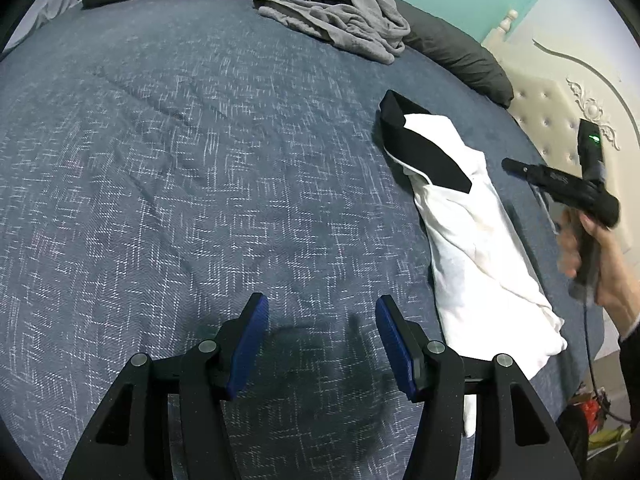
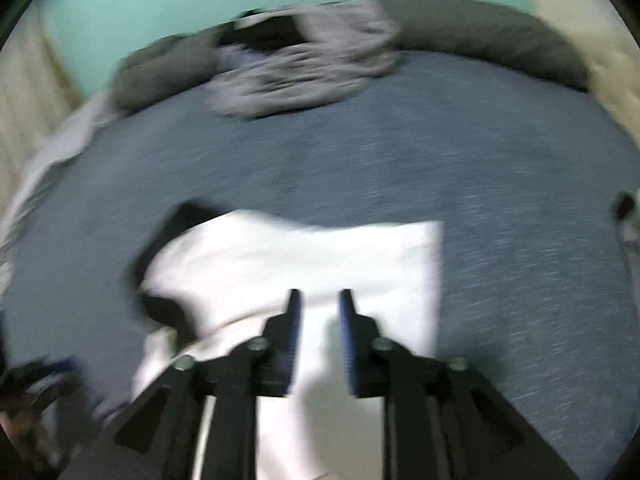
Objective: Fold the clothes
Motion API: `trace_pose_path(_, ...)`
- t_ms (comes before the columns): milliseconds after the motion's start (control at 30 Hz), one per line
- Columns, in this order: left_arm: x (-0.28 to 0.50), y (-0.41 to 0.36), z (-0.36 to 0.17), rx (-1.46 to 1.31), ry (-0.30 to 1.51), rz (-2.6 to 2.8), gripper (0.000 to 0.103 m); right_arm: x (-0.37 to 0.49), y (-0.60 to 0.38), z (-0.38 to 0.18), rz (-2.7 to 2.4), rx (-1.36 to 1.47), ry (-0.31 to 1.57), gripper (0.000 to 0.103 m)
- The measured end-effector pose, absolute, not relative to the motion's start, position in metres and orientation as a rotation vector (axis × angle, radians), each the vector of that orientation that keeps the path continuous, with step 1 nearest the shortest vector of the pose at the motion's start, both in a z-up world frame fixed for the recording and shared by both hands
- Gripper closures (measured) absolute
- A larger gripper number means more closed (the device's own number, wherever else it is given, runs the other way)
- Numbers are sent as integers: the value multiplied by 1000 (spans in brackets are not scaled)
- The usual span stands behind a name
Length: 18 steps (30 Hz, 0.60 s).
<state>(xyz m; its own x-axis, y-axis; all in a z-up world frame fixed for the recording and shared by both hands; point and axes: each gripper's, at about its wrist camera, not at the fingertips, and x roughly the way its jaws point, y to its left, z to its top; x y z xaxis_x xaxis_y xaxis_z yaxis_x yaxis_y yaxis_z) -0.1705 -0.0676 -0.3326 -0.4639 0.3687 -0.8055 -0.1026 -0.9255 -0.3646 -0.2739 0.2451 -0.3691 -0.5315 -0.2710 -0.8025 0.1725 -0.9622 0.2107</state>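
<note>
The white garment [image 1: 476, 236] with its black panels lies folded into a long narrow bundle on the blue bedspread [image 1: 200, 180], over toward the right side of the bed, below the dark pillows [image 1: 452, 56]. The left gripper [image 1: 320, 340] hangs over bare bedspread just to the left of that bundle, its blue-padded jaws spread wide with nothing between them. The right gripper [image 2: 318, 320] is above the white garment [image 2: 304, 256]; its view is smeared with blur, and its jaws stand a little apart with no cloth caught in the gap. A hand [image 1: 600, 264] grips its handle at the right edge. Far across the bed a crumpled grey pile of clothes [image 1: 340, 20] rests against the pillows, well apart from the folded piece.
</note>
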Motion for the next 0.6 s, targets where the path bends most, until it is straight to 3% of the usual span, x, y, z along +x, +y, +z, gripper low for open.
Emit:
trace_pose_path(367, -171, -74, -332, -1439, -406, 2453, 43, -260, 160, -399, -2373, 1394, 282, 63)
trace_pose_path(400, -171, -74, -332, -1438, -407, 2452, 43, -261, 157, -402, -2364, 1405, 305, 65)
trace_pose_path(467, -172, -75, -331, -1436, -409, 2451, 43, -260, 154, -408, -2362, 1412, 343, 84)
trace_pose_path(600, -172, -76, -330, -1429, -415, 2453, 43, -263, 165, -395, -2421, 1350, 266, 96)
